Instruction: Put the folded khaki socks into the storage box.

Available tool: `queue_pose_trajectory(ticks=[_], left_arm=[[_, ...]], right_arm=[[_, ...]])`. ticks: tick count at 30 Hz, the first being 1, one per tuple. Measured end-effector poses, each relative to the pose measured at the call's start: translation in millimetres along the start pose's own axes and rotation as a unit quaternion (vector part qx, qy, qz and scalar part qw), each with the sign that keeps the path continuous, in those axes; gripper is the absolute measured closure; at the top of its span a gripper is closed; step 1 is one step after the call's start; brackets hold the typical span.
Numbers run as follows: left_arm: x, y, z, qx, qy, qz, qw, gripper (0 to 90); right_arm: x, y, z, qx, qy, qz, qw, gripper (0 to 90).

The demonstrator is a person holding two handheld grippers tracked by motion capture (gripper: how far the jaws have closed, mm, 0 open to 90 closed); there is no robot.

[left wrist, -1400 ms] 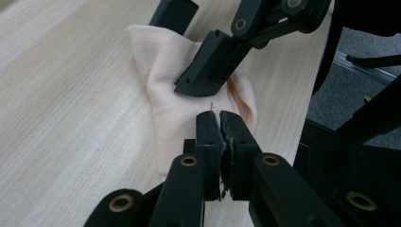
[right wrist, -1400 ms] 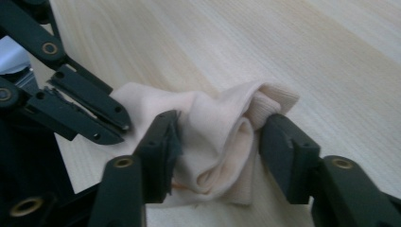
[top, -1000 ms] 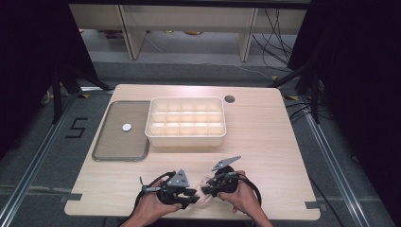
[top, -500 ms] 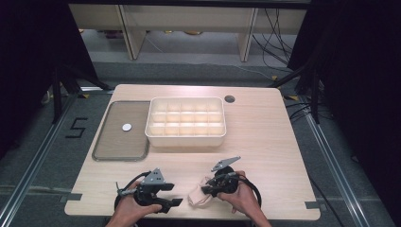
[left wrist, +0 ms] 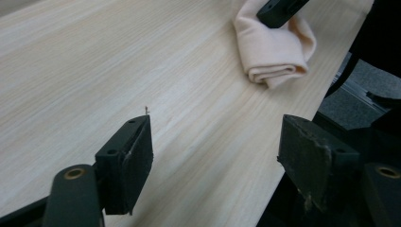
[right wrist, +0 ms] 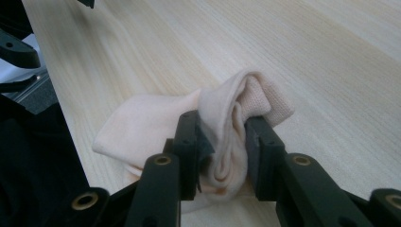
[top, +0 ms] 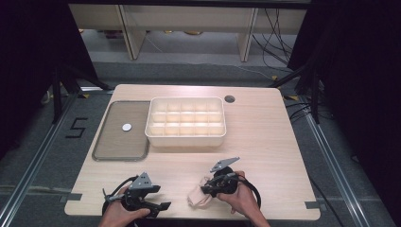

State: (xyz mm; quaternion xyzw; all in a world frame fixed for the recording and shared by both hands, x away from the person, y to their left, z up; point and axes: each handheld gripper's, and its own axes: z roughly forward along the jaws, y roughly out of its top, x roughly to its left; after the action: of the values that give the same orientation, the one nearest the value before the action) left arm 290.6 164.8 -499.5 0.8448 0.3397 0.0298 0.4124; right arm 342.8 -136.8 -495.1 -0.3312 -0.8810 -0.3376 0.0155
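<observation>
- Your right gripper (right wrist: 221, 142) pinches a bunched fold of the pale peach sock (right wrist: 156, 123); in the right gripper view the cloth bulges up between the two black jaws, which press on it from both sides.
- In the high view your right gripper (top: 209, 188) points toward the left, with the sock (top: 198, 196) at its tips and your right hand (top: 241, 198) wrapped around its body.
- The sock lies on the table (top: 265, 142) near the front edge, between your two grippers, rolled into a soft lump with part of it spread flat on the wood.
- Your left gripper (left wrist: 215, 156) has just been opening its jaws; they now stand wide apart with nothing between them, just bare wood below.
- In the left gripper view the sock (left wrist: 269, 52) sits well ahead of those open jaws, with a black jaw tip of the other gripper on top of it.
- In the high view your left gripper (top: 164, 206) sits near the front left of the table, apart from the sock, with your left hand (top: 118, 215) behind it.
- Farther back, a white divided tray (top: 187, 137) stands in the middle of the table.
- Just beside it on the left lies a flat grey tray (top: 113, 142) with a small white disc (top: 126, 126) on it.
- A small dark hole (top: 230, 99) sits in the tabletop behind the divided tray.
</observation>
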Motion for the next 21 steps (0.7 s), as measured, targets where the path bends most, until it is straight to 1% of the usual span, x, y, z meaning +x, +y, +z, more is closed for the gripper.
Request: queue_pose_trajectory(ticks=[1,2,3,4,5,6,7,8,9,10,11,12,14,15,16,17,18,19,20,21], left_arm=[[1.0,-0.3,0.0,-0.003,-0.001,0.002,1.0000,25.8],[1.3,-1.1,-0.8,-0.002,0.002,-0.004,1.0000,25.8],[2.4,-1.3,-1.5,-0.004,0.003,0.004,1.0000,25.8],[2.0,-2.2,-2.2,-0.001,0.005,-0.005,1.0000,25.8],[2.7,-2.4,-3.0,-0.003,0.006,-0.001,1.0000,25.8],[2.2,-2.9,-3.6,-0.005,0.008,-0.002,1.0000,25.8],[3.5,-3.0,-4.7,-0.002,0.008,0.006,0.9999,25.8],[4.5,-3.5,-5.0,0.000,0.010,0.008,0.9999,25.8],[3.1,-4.3,-4.9,-0.005,0.010,-0.003,0.9999,25.8],[3.8,-5.0,-5.2,0.001,0.008,-0.005,1.0000,25.8],[4.3,-5.5,-4.9,-0.001,0.008,-0.002,1.0000,25.8],[5.7,-5.9,-5.2,0.003,0.010,0.004,0.9999,25.8],[6.8,-6.1,-4.4,0.006,0.011,0.003,0.9999,25.7],[6.2,-6.5,-3.8,0.006,0.012,-0.007,0.9999,25.7],[6.4,-6.4,-3.7,0.006,0.010,-0.008,0.9999,25.6],[7.6,-5.9,-4.2,0.007,0.012,0.002,0.9999,25.7],[7.8,-5.9,-4.3,0.008,0.014,0.001,0.9999,25.7],[7.1,-6.3,-3.9,0.005,0.013,-0.006,0.9999,25.6],[8.7,-6.1,-4.7,0.012,0.017,0.001,0.9998,25.6],[7.9,-6.4,-4.5,0.007,0.016,-0.008,0.9998,25.6]], right_arm=[[0.2,0.4,-0.8,0.002,0.001,-0.001,1.0000,69.9],[0.3,0.7,-0.6,0.001,0.003,-0.004,1.0000,69.9],[0.7,0.9,-0.8,0.001,0.003,-0.005,1.0000,70.0],[3.0,1.0,-2.3,0.004,-0.003,0.006,1.0000,70.0],[2.4,1.3,-2.4,-0.001,-0.003,-0.002,1.0000,70.1],[2.9,1.9,-3.4,0.001,-0.003,-0.002,1.0000,70.2],[3.1,2.2,-3.9,-0.001,-0.001,-0.006,1.0000,70.2],[3.1,2.7,-4.3,-0.002,0.002,-0.011,0.9999,70.2],[5.2,2.6,-5.1,-0.002,0.000,-0.002,1.0000,70.2],[3.7,3.3,-6.3,-0.004,-0.002,-0.011,0.9999,70.3],[5.4,3.7,-7.8,-0.001,-0.005,0.001,1.0000,70.3],[5.2,4.0,-8.4,-0.003,-0.006,-0.002,1.0000,70.3],[5.3,4.4,-9.2,-0.001,-0.005,-0.003,1.0000,70.3],[5.6,4.6,-9.2,-0.003,-0.008,-0.003,1.0000,70.3],[5.5,5.0,-9.8,0.001,-0.006,-0.004,1.0000,70.3],[4.0,5.4,-8.5,-0.006,0.000,-0.018,0.9998,70.4],[4.3,6.0,-9.5,-0.003,0.001,-0.019,0.9998,70.4],[5.6,6.3,-11.0,-0.002,-0.004,-0.014,0.9999,70.3],[6.1,6.6,-10.7,-0.002,-0.005,-0.016,0.9999,70.4],[7.1,7.2,-12.7,0.000,-0.005,-0.018,0.9998,70.4]])
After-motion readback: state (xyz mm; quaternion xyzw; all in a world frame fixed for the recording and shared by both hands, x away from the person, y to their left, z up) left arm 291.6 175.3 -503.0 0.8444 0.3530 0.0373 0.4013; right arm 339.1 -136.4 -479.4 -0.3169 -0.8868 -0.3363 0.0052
